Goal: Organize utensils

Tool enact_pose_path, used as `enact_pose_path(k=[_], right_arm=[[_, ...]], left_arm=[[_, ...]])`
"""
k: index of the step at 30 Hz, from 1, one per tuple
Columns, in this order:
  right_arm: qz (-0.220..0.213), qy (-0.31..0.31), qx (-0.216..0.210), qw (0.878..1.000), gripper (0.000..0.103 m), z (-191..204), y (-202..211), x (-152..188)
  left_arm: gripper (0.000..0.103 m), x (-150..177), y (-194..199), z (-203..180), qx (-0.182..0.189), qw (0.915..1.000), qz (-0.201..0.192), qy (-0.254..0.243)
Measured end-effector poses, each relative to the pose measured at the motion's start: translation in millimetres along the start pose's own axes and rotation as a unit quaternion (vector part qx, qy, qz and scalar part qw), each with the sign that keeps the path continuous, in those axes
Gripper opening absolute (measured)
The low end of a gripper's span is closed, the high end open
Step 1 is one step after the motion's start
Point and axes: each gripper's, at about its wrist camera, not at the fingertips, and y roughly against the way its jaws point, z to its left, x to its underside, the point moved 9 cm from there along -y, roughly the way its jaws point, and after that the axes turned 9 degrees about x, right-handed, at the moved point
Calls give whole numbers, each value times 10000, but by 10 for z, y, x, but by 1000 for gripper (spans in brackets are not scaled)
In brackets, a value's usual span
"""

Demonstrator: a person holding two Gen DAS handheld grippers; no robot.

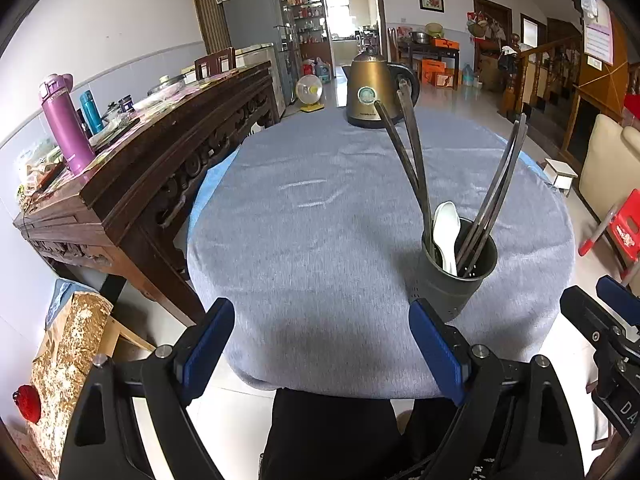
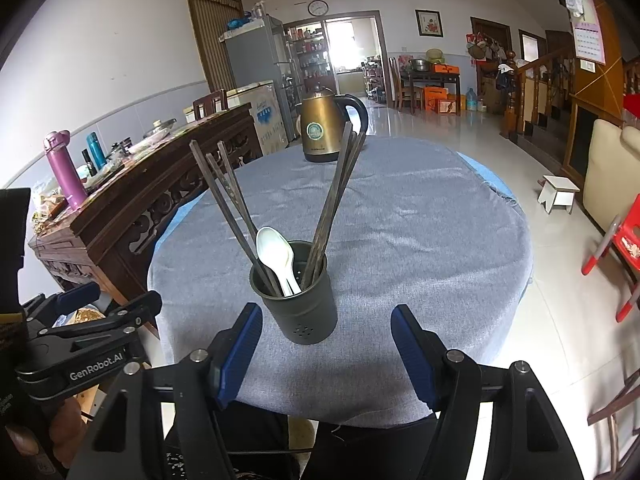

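A dark grey utensil holder [image 2: 298, 300] [image 1: 456, 272] stands on the grey tablecloth [image 2: 400, 220] near the table's front edge. Several dark chopsticks [image 2: 332, 200] [image 1: 408, 148] lean out of it in two bunches, and white spoons [image 2: 276, 256] [image 1: 446, 232] sit between them. My right gripper [image 2: 326, 328] is open just in front of the holder, with nothing between its blue pads. My left gripper [image 1: 322, 330] is open over the bare cloth, left of the holder. Each gripper shows at the edge of the other's view.
A gold kettle [image 2: 326, 128] [image 1: 370, 92] stands at the table's far edge. A carved wooden sideboard [image 1: 160, 152] with a purple bottle [image 1: 66, 128] runs along the left. A red stool [image 2: 624, 248] and a small white stool [image 2: 558, 196] are on the floor at right.
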Motion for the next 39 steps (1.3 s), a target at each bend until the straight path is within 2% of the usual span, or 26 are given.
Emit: enact_pose_path(k=[39], right_arm=[[60, 72, -32, 10000, 71, 53, -21, 38]], left_arm=[[89, -25, 66, 54, -22, 9999, -99, 10]])
